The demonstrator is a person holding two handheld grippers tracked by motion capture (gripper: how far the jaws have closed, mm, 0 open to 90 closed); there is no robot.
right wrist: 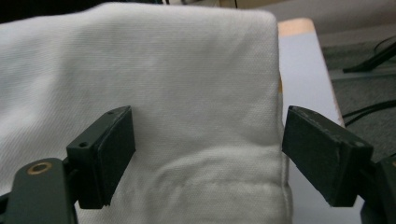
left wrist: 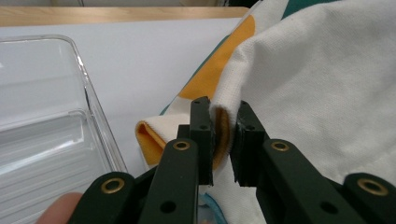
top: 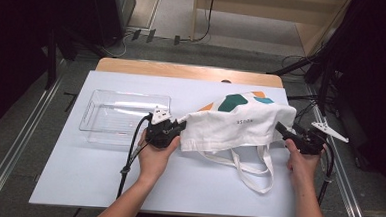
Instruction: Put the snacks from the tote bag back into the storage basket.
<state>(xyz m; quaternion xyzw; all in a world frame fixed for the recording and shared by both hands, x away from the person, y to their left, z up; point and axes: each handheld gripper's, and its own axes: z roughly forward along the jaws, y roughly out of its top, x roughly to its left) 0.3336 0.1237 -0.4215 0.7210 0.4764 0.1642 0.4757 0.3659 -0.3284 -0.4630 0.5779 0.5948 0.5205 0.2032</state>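
Left gripper (left wrist: pixel 219 135): clenched on a fold of the bag (left wrist: pixel 327 93), hem pinched between its jaws.
Right gripper (right wrist: pixel 208 154): released, jaws wide, bag edge just ahead between them, untouched.

The high view looks from above the person's side, forward and down on the whole table (top: pixel 102 184) — far enough to take in the floor around it. The left gripper view sits very near the cloth bag (left wrist: pixel 327 84) and looks low along the table toward its far wooden edge. The right gripper view is also close — it faces the same bag (right wrist: pixel 187 84). All three views share this bag.
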